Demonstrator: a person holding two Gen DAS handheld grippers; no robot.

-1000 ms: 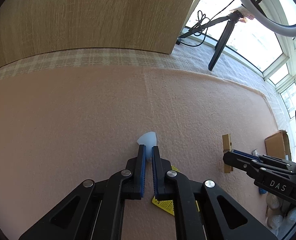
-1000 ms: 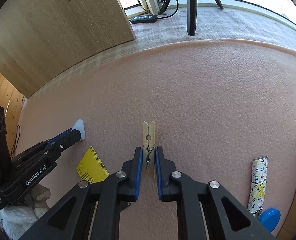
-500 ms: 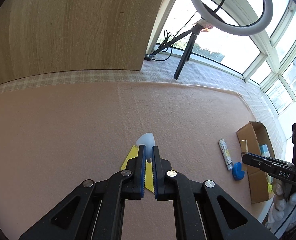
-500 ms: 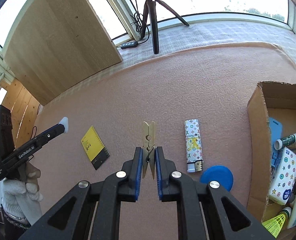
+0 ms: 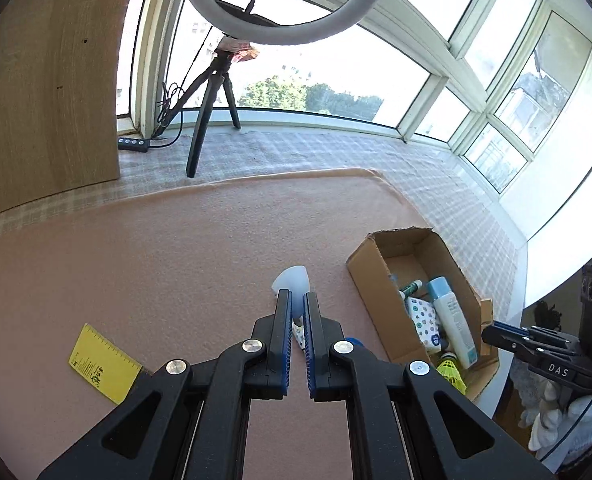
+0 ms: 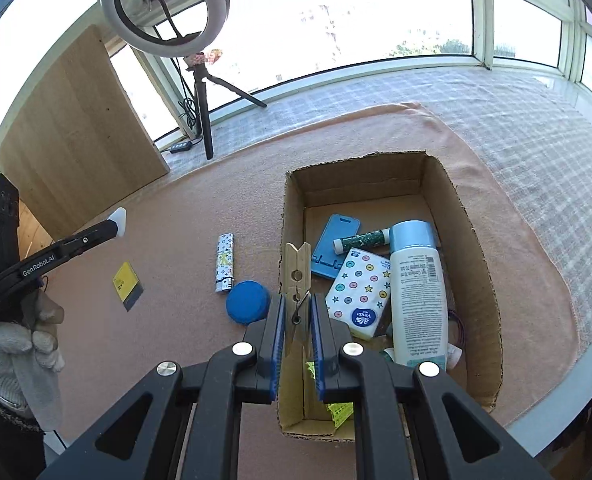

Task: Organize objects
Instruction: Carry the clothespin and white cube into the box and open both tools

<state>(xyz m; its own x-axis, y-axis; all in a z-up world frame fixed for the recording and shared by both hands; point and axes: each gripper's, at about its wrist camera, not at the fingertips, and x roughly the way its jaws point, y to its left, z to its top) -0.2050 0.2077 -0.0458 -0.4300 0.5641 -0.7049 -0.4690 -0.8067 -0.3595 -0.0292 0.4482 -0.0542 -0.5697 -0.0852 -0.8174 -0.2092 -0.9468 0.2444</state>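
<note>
Clothespin (image 6: pixel 297 280) is pinched by its tail end in the right gripper (image 6: pixel 296 322), hanging over the cardboard box (image 6: pixel 478 280) edge. Looks light, stiff wood. Left gripper (image 5: pixel 294 314) is clamped on a small white cone (image 5: pixel 291 280).

Both wrist views look down obliquely toward the windows; shared: cardboard box (image 5: pixel 380 276) (image 6: pixel 476 264), ring light (image 5: pixel 283 36) (image 6: pixel 219 4).

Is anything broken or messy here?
The cardboard box has ragged, torn top edges, and its contents lie jumbled. A patterned lighter, blue lid and yellow card are scattered on the pink mat outside it. Nothing is spilled.
</note>
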